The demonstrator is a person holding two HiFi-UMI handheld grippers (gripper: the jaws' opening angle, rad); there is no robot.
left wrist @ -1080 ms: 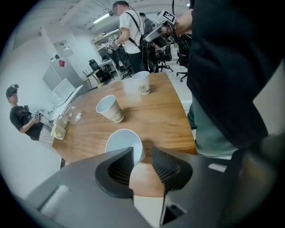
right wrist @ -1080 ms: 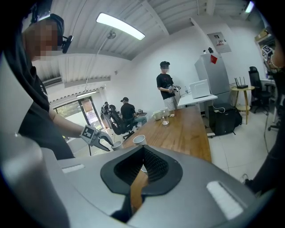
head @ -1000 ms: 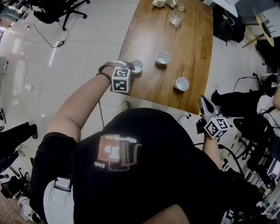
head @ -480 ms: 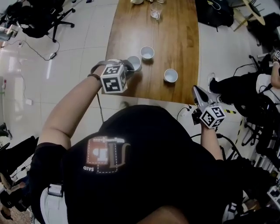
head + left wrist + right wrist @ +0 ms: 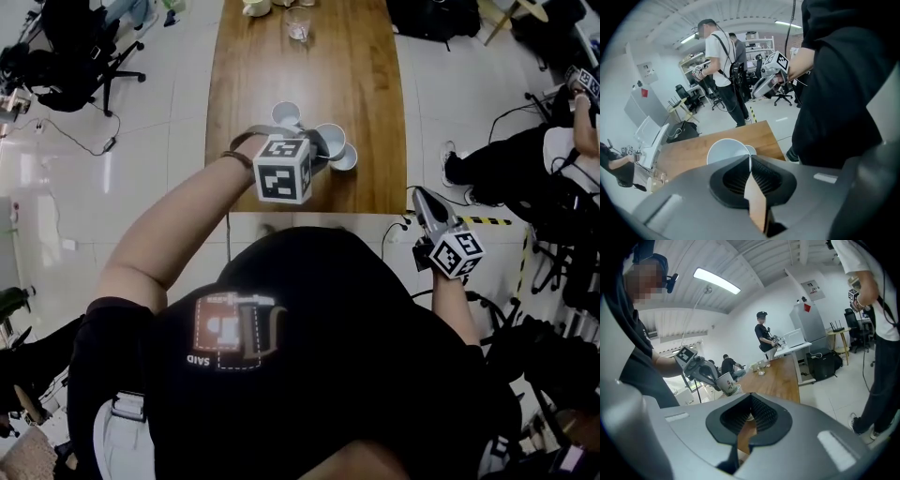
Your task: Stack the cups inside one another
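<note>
The left gripper (image 5: 318, 149) has closed on a cup (image 5: 330, 138) and carried it rightward beside another cup (image 5: 348, 160).

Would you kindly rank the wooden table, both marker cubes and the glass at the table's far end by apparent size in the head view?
1. Wooden table.
2. Left marker cube.
3. Right marker cube, only slightly smaller; differing distance from the camera may explain it.
4. Glass.

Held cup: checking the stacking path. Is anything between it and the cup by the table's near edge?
Nothing visible. The left gripper, its fingers just closed on the rim of the held cup, holds it close to the near-edge cup. The third cup stands farther back.
</note>
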